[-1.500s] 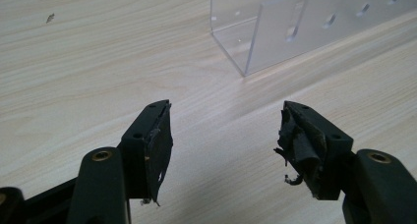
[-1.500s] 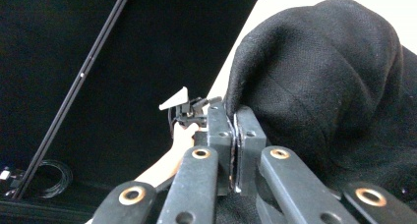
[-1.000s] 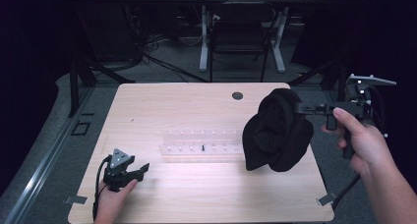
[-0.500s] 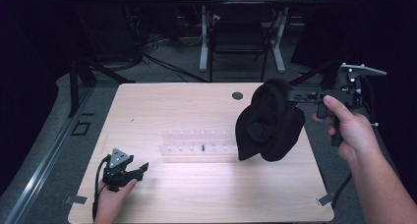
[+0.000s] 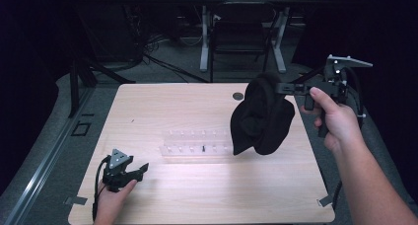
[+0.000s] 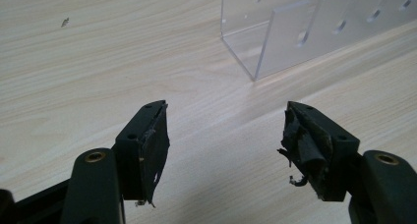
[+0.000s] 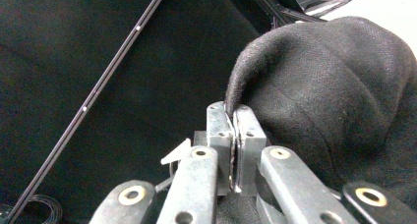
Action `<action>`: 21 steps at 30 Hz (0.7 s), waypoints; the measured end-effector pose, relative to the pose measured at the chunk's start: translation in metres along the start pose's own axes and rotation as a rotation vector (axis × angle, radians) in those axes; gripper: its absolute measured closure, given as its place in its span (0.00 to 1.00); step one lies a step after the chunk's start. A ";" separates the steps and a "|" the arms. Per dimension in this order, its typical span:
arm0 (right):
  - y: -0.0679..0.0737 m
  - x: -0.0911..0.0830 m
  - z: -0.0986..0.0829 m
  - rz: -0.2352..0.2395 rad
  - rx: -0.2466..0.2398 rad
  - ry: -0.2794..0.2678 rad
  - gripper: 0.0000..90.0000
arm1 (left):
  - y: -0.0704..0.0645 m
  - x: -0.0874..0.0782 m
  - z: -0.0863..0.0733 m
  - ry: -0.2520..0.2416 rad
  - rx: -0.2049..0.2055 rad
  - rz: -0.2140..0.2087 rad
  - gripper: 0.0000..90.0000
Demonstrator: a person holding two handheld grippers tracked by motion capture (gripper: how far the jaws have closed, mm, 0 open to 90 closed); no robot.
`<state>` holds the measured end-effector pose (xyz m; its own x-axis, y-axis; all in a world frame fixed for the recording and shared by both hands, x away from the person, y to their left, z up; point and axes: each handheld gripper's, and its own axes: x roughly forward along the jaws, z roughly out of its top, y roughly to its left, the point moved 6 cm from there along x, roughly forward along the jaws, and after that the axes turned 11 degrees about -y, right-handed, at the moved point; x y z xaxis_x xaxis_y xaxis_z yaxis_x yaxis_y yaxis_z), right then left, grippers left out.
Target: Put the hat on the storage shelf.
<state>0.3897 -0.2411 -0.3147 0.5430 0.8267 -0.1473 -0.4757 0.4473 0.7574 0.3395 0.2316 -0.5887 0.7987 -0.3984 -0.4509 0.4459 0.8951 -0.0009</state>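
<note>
Hanging from the closed right tongs (image 5: 282,88), the black cloth (image 5: 261,117) droops lengthwise above the counter's (image 5: 207,195) right side. Left tongs (image 5: 140,169) rest open and empty, well apart.

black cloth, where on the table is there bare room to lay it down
Bare wood lies between the clear rack and the table's far edge, and along the near edge right of the left claw. The middle is crowded by the rack, over whose right end the black cloth hangs.

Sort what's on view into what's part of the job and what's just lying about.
In the job:
right gripper, shut on the black cloth, lifted above the table

Lying about:
clear plastic rack
left gripper, open and idle
dark disc near the far edge
</note>
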 end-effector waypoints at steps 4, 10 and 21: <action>0.001 0.008 0.002 0.005 0.000 -0.003 0.98 | 0.000 0.000 0.000 0.000 0.002 -0.001 0.38; 0.001 0.022 0.004 0.006 0.006 0.004 0.98 | 0.001 0.000 0.000 -0.002 -0.002 0.001 0.38; 0.000 0.053 -0.001 0.010 0.007 0.028 0.98 | 0.001 -0.001 0.000 -0.004 0.001 -0.002 0.38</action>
<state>0.4178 -0.1973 -0.3229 0.5183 0.8406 -0.1575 -0.4761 0.4365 0.7634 0.3389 0.2333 -0.5879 0.7994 -0.4006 -0.4477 0.4476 0.8942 -0.0010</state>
